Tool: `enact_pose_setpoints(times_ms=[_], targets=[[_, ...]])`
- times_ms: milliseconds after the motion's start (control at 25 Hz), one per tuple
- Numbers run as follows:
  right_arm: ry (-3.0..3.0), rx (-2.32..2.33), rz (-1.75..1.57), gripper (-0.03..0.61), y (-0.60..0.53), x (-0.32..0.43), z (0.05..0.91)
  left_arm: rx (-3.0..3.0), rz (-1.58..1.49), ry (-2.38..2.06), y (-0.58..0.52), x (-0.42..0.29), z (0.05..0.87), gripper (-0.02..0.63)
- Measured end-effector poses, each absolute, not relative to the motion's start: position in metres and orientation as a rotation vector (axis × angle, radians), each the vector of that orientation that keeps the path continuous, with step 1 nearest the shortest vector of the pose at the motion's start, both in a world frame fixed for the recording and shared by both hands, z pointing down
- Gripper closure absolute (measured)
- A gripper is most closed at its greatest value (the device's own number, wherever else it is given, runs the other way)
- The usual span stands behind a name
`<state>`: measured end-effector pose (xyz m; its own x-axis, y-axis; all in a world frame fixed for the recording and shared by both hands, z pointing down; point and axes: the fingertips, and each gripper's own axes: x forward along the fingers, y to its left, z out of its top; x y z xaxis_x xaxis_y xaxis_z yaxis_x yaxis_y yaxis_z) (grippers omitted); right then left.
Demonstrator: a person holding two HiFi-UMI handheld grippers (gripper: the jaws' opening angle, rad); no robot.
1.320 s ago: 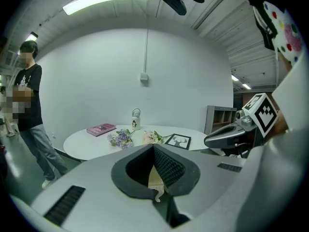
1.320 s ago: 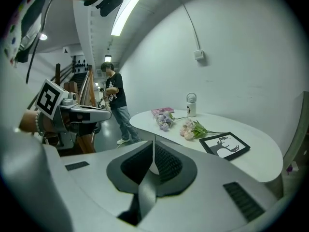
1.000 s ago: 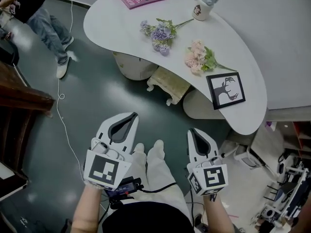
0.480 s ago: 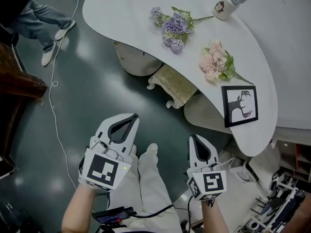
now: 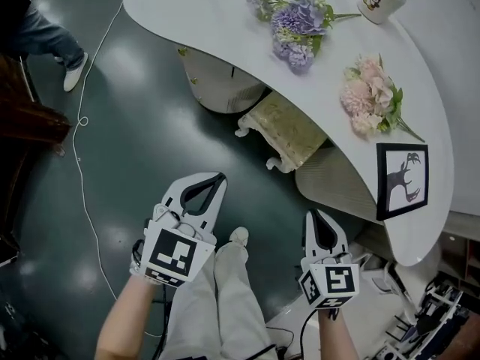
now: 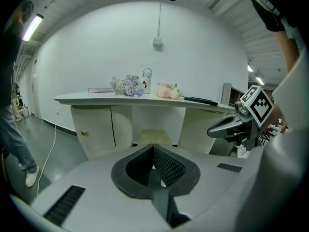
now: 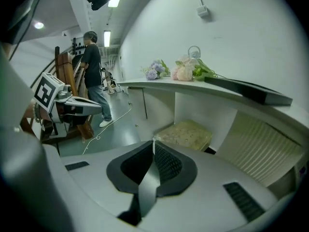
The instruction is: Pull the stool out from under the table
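A small stool (image 5: 289, 130) with a pale yellow cushion and white carved legs stands half under the curved white table (image 5: 202, 28); it also shows in the left gripper view (image 6: 154, 137) and the right gripper view (image 7: 186, 133). My left gripper (image 5: 220, 177) is shut and empty, low over the dark floor, a short way in front of the stool. My right gripper (image 5: 313, 214) is shut too, empty, near the table's ribbed pedestal (image 5: 334, 186). Both point toward the stool without touching it.
On the table lie purple flowers (image 5: 294, 22), pink flowers (image 5: 370, 97), a mug (image 5: 377, 4) and a framed deer picture (image 5: 401, 180). A white cable (image 5: 81, 118) runs over the floor at left, near a person's shoe (image 5: 73, 72). Dark wooden furniture (image 5: 26, 122) stands at left.
Both grippers have sunk toward the floor and come closer to the stool. The table and stool have slid up and right in the head view. The jaws stayed shut.
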<state>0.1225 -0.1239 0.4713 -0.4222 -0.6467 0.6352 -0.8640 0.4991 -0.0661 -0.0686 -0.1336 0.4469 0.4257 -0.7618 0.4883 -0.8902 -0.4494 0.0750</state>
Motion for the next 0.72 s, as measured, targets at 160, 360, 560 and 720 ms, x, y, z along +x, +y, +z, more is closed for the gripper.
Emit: enact_pose_setpoints(times_ms=[160, 360, 560, 720], targets=[[-2.193, 1.215, 0.519, 0.538, -0.135, 0.123, 0.500, 2.326, 0.592, -1.419, -0.149, -0.070, 0.481, 0.597], [-2.148, 1.253, 0.533, 0.538, -0.154, 0.130, 0.534, 2.285, 0.593, -1.406, -0.172, -0.065, 0.519, 0.597], [-2.116, 1.298, 0.588, 0.537, -0.175, 0.136, 0.567, 2.310, 0.582, -1.381, -0.198, -0.053, 0.545, 0.595], [-2.089, 1.297, 0.635, 0.534, -0.190, 0.140, 0.594, 2.330, 0.584, -1.361, -0.220, -0.048, 0.569, 0.556]])
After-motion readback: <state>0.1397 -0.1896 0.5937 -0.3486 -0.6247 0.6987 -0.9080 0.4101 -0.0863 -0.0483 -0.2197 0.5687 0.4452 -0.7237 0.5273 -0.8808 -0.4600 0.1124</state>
